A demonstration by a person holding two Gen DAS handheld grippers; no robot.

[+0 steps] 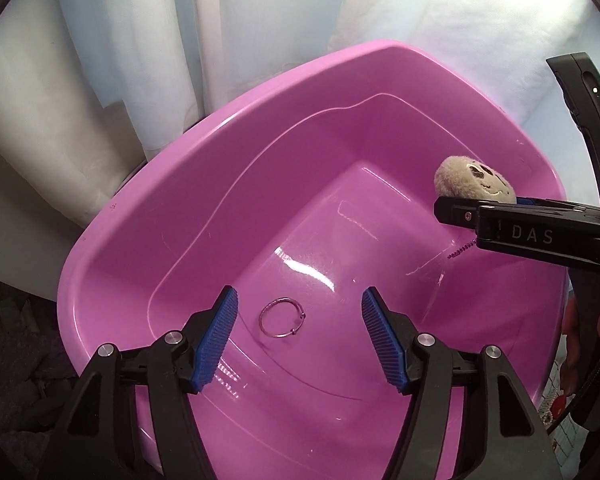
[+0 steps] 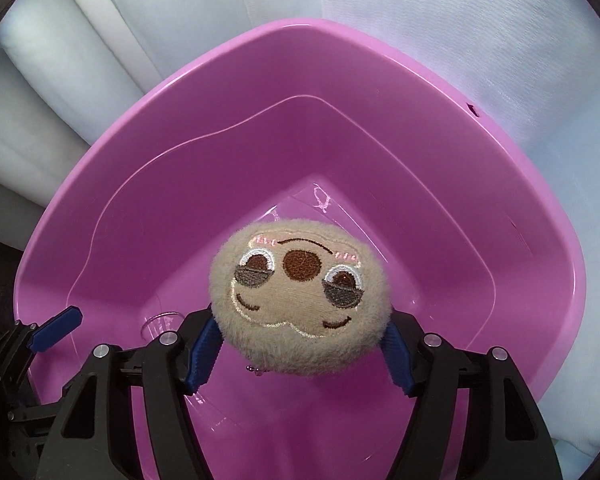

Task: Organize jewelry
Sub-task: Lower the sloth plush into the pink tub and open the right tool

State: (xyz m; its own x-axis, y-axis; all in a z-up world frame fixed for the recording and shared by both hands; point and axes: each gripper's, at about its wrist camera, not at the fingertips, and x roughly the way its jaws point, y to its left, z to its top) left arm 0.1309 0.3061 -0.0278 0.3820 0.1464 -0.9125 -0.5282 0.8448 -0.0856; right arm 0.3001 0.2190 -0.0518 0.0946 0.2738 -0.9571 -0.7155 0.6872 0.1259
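Now the pink tub point(image 1: 203, 184) takes up most of both views, and its rim point(image 2: 283, 26) curves wide all around, with white cloth point(image 1: 111, 60) hanging behind it. Its floor is smooth and shiny, with lots of bare room in the middle and toward the far wall. On that floor lies a thin metal ring point(image 1: 281, 317), all by itself. The left tool point(image 1: 297, 320) hangs over the near part of the tub with its two blue pads point(image 1: 219, 340) spread wide apart and nothing between them; the ring shows in the gap, down on the floor, and neither pad touches it. The right tool point(image 2: 302, 344) is squeezed onto a fuzzy tan plush face point(image 2: 300, 300), one blue pad pressed into each side of it. The plush has stitched eyes, a brown nose and a smile, and it is held up above the tub floor, near the right wall in the left wrist view. A little bead chain point(image 1: 462, 250) dangles down under it and does not reach the floor. The two tools are well apart.
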